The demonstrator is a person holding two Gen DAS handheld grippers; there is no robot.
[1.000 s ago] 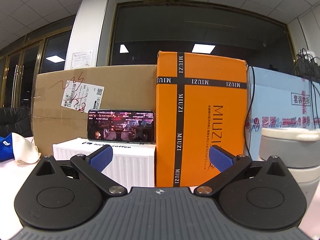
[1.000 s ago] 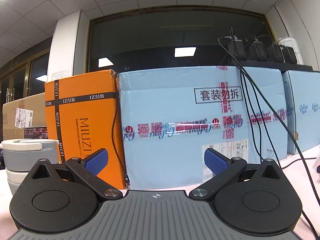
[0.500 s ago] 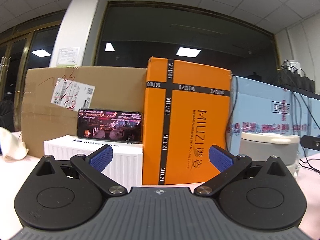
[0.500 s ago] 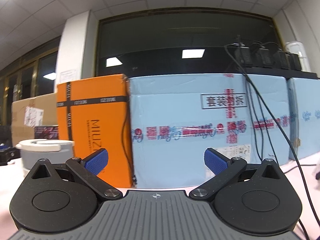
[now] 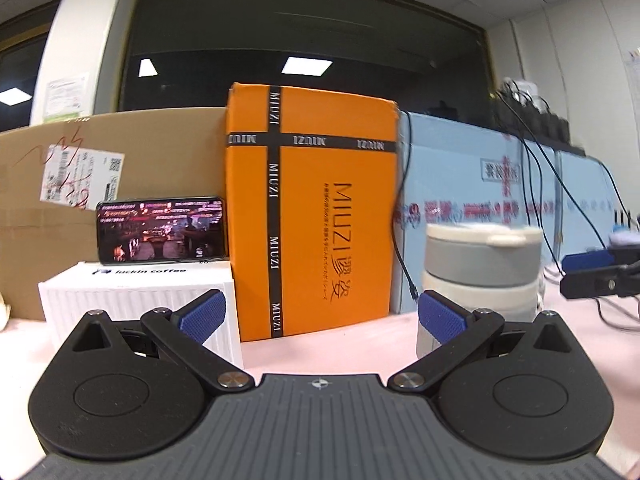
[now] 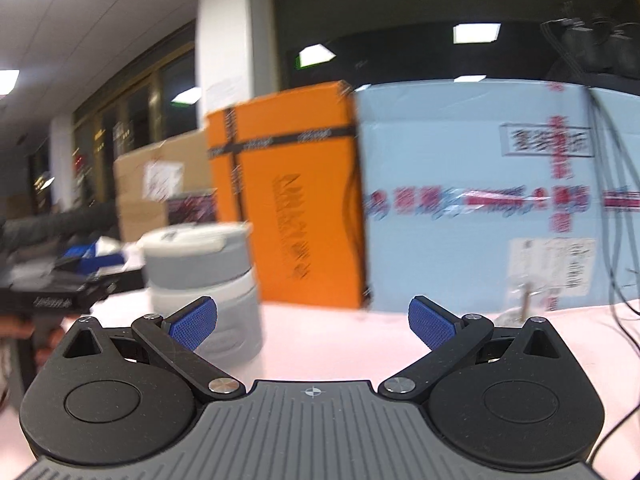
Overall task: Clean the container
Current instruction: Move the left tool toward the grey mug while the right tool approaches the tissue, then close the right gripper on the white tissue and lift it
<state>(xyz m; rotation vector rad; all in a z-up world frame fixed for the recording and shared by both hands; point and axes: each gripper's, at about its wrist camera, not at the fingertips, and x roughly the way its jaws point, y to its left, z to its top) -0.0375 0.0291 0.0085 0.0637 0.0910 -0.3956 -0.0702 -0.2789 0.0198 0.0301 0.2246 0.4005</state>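
Note:
A round grey and white lidded container (image 5: 482,276) stands upright on the pale table, ahead and to the right of my left gripper (image 5: 320,316). It also shows in the right wrist view (image 6: 204,280), blurred, ahead and to the left of my right gripper (image 6: 312,322). Both grippers are open and empty, with blue pads spread wide. The right gripper's fingers (image 5: 592,272) show at the right edge of the left wrist view. The left gripper's fingers (image 6: 72,276) show at the left edge of the right wrist view.
An orange MIUZI box (image 5: 312,220) stands behind the container. Beside it are a light blue box (image 5: 472,184) with black cables (image 5: 560,184), a brown carton (image 5: 52,200), and a phone (image 5: 162,230) on a white luckin coffee box (image 5: 136,300).
Both views have swung so the container sits closer and more central. Each gripper now shows in the other's view. Both grippers stay open.

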